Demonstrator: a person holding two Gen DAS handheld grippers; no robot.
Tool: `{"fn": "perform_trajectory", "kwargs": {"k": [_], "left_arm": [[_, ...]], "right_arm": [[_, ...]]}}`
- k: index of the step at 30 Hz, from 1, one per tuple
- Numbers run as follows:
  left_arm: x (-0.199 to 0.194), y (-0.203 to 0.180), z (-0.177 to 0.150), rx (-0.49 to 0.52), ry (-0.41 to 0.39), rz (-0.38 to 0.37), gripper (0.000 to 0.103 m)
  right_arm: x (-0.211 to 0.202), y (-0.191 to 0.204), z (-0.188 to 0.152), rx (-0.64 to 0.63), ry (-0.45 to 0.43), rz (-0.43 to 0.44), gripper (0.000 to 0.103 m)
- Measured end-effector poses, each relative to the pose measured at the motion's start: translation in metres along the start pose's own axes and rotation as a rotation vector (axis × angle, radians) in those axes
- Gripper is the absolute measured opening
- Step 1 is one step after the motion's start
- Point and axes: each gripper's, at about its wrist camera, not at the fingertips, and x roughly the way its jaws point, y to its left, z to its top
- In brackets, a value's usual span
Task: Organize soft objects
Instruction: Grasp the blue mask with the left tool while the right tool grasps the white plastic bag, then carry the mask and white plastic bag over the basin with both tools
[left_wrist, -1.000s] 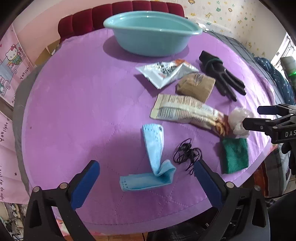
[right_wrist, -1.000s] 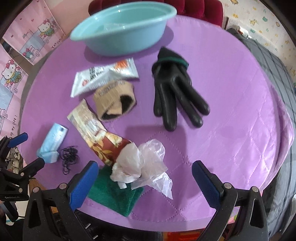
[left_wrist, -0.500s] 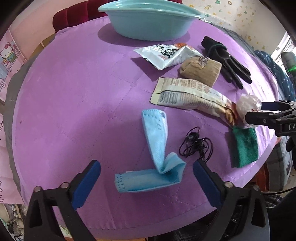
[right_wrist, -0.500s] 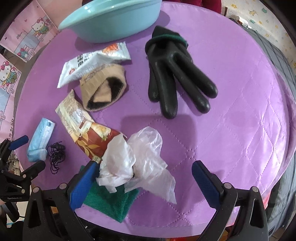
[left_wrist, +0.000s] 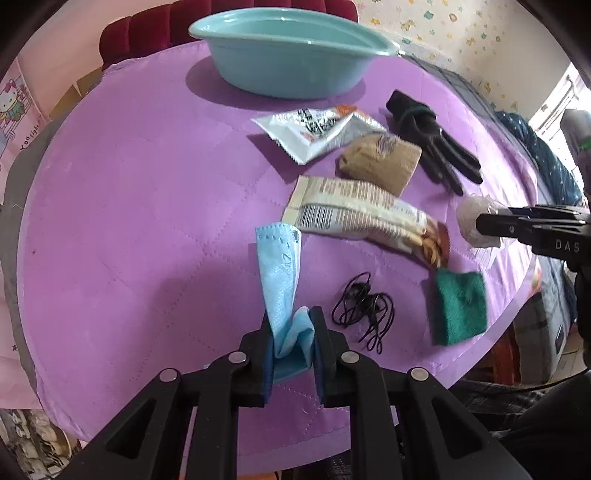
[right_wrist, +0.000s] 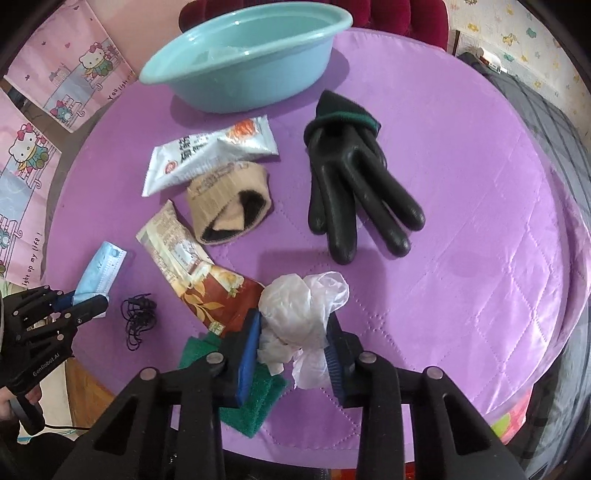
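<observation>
while the left tongs (left_wrist: 291, 345) pinch the half-hidden mask (left_wrist: 281, 280), the right tongs (right_wrist: 291, 352) squeeze the plastic bag (right_wrist: 301, 308).

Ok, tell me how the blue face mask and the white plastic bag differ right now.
The blue face mask is a flat, folded strip of opaque cloth; the white plastic bag is a crumpled, translucent wad. The mask trails out long across the purple cloth, while the bag bunches compactly. Shared: each is pinched in a tool, the mask in the left, the bag in the right.
</observation>
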Motion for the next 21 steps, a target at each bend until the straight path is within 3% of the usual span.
{"fn": "perform_trajectory", "kwargs": {"k": [21], "left_arm": [[-0.039,-0.016,0.032,0.050,-0.106,-0.011,0.018]], "right_arm": [[-0.047,0.011,0.021,-0.062,-0.102,-0.011,0.035]]}}
